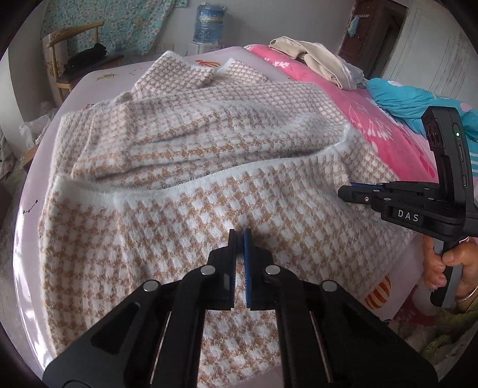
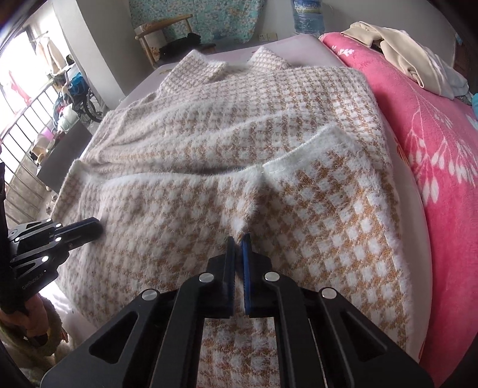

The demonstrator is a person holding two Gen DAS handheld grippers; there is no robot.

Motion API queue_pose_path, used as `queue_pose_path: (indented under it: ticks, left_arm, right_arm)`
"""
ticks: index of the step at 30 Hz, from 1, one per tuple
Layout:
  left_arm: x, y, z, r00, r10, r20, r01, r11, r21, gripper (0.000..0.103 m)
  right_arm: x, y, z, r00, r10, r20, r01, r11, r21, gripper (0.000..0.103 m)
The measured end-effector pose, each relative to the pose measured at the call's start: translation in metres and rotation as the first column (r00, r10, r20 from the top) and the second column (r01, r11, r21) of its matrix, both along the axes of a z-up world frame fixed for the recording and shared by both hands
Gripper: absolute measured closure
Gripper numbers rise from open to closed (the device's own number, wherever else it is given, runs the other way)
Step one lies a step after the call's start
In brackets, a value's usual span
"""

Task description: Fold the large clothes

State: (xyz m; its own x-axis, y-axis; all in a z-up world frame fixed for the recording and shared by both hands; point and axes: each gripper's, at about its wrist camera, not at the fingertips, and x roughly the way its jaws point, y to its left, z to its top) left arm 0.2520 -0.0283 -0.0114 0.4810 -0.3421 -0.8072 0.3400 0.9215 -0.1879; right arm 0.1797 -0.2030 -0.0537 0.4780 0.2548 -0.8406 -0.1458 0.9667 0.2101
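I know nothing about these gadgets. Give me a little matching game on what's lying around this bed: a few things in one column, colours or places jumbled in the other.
Things:
1. sweater
2. blanket
3. water bottle
4. chair

Descriptions:
A. pink with white leaf print
B. wooden, dark clothing on its seat
C. tan and white checks, spread on the bed
D. blue, standing by the far wall

Pairs: 1-C, 2-A, 3-D, 4-B

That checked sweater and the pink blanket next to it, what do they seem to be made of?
Sweater: looks like a fuzzy knit, maybe mohair-type or acrylic yarn; fine hairs stand up along its white ribbed edge. Pink blanket: probably plush fleece, with a soft matte pile and a printed white leaf pattern.
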Motion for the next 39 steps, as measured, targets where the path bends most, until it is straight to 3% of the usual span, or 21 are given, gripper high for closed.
queue_pose_path:
  ticks: [6, 9, 10, 11, 14, 17, 18, 20, 24, 26, 30, 34, 37, 39]
  left_arm:
    - [0.0, 0.013, 0.002, 1.0, 0.029, -0.008, -0.03, 0.998, -0.053, 0.096]
    - [-0.005, 0.034, 0.02, 0.995, 0.077, 0.071, -0.073, 0.996, -0.052, 0.095]
    - [-0.005, 0.043, 0.025, 0.99, 0.104, 0.093, -0.1, 0.994, -0.047, 0.095]
    - [-0.004, 0.054, 0.029, 0.985, 0.137, 0.109, -0.134, 0.99, -0.04, 0.094]
    - [0.007, 0.089, 0.024, 0.962, 0.25, 0.112, -0.253, 0.967, 0.013, 0.094]
    - [0.021, 0.12, -0.001, 0.934, 0.348, 0.077, -0.355, 0.93, 0.098, 0.094]
    - [0.026, 0.13, -0.013, 0.929, 0.367, 0.04, -0.369, 0.921, 0.123, 0.099]
    - [0.023, 0.144, -0.014, 0.925, 0.379, 0.03, -0.38, 0.924, 0.034, 0.099]
    - [0.017, 0.139, -0.004, 0.932, 0.358, 0.064, -0.361, 0.932, 0.042, 0.098]
    - [0.012, 0.136, 0.005, 0.938, 0.335, 0.088, -0.337, 0.942, 0.002, 0.095]
    - [0.018, 0.126, 0.016, 0.955, 0.276, 0.104, -0.271, 0.961, -0.063, 0.091]
    - [0.042, 0.127, 0.001, 0.937, 0.338, 0.087, -0.338, 0.941, -0.007, 0.09]
    - [0.047, 0.143, -0.009, 0.928, 0.372, 0.031, -0.368, 0.925, -0.088, 0.095]
    - [0.041, 0.144, -0.002, 0.925, 0.377, 0.041, -0.373, 0.924, -0.089, 0.095]
  right_arm:
    - [0.004, -0.011, -0.003, 1.0, -0.018, -0.02, 0.019, 0.997, 0.08, 0.098]
    - [0.001, -0.018, 0.004, 0.999, -0.03, -0.013, 0.031, 0.996, 0.087, 0.089]
    - [-0.001, -0.02, 0.007, 0.999, -0.032, -0.003, 0.033, 0.996, 0.087, 0.08]
    - [-0.003, -0.021, 0.011, 0.999, -0.037, 0.006, 0.036, 0.995, 0.094, 0.074]
    - [-0.004, -0.021, 0.016, 0.999, -0.025, 0.02, 0.023, 0.992, 0.128, 0.071]
    - [-0.001, -0.014, 0.012, 1.0, -0.017, 0.008, 0.016, 0.992, 0.128, 0.07]
    - [0.0, -0.013, 0.011, 1.0, -0.016, 0.0, 0.015, 0.991, 0.132, 0.07]
    - [0.0, -0.011, 0.01, 1.0, -0.016, -0.009, 0.017, 0.992, 0.127, 0.07]
    - [-0.006, -0.02, 0.019, 0.999, -0.049, 0.016, 0.047, 0.993, 0.106, 0.069]
    - [-0.008, -0.03, 0.023, 0.996, -0.081, 0.028, 0.078, 0.992, 0.094, 0.059]
    - [-0.005, -0.045, 0.023, 0.992, -0.121, 0.038, 0.118, 0.99, 0.076, 0.058]
    - [0.01, -0.051, 0.017, 0.984, -0.154, 0.084, 0.15, 0.987, 0.056, 0.058]
    - [0.02, -0.062, 0.006, 0.979, -0.202, 0.037, 0.199, 0.978, 0.061, 0.06]
    - [0.015, -0.066, 0.012, 0.973, -0.225, 0.045, 0.221, 0.972, 0.077, 0.06]
